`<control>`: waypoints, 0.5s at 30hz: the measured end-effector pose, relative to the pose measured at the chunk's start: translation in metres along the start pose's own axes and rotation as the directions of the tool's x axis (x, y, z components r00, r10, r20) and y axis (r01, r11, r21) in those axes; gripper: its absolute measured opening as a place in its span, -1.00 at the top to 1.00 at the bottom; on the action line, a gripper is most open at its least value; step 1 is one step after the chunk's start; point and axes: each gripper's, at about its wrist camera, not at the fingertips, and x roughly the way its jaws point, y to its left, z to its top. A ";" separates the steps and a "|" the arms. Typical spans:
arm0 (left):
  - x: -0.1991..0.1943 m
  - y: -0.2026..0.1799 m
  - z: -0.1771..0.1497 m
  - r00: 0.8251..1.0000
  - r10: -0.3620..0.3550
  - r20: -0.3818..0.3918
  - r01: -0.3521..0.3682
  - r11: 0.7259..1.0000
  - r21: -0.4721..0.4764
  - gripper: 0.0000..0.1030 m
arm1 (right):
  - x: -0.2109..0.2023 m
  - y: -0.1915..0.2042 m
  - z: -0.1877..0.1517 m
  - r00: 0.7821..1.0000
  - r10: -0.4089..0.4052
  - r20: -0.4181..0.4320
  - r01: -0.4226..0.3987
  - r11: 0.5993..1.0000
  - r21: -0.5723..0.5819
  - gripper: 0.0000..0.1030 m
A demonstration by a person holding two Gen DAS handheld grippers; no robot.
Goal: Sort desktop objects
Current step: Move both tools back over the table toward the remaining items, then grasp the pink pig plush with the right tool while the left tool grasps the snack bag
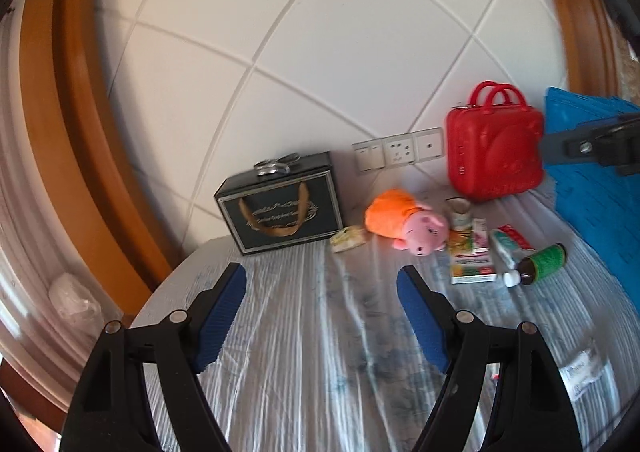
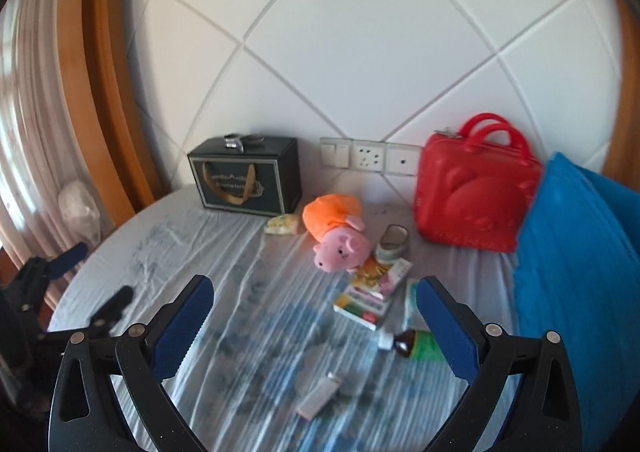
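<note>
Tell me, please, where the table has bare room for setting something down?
Bare cloth lies in front of the black gift box, left of the pink pig plush. It is crowded between plush, medicine boxes and brown bottle.

You're working in bright, soft daylight, and it's pouring in from the sheer pale curtain (image 2: 24, 99) on your left. The white panelled wall (image 1: 320, 51) reads evenly lit, almost washed out. Fisheye bending is strong: the orange-brown wooden frame (image 1: 48, 91) bows into an arc and the corners go black. Your right wrist view is smeared, with the wrinkled plastic-covered tabletop (image 2: 260, 332) blurry; the left view's glossy red plastic handbag-shaped case (image 1: 494, 155) looks sharper.
</note>
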 end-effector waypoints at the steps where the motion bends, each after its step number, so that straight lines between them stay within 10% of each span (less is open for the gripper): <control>1: 0.009 0.006 -0.001 1.000 -0.007 -0.011 0.007 1.000 -0.011 -0.51 | 0.021 0.001 0.006 1.000 0.006 -0.019 -0.006 1.000 -0.013 -0.99; 15: 0.132 0.029 -0.038 0.981 -0.046 -0.190 0.033 0.997 -0.073 -0.51 | 0.339 -0.039 0.037 0.928 0.050 -0.369 -0.073 0.996 -0.047 -0.99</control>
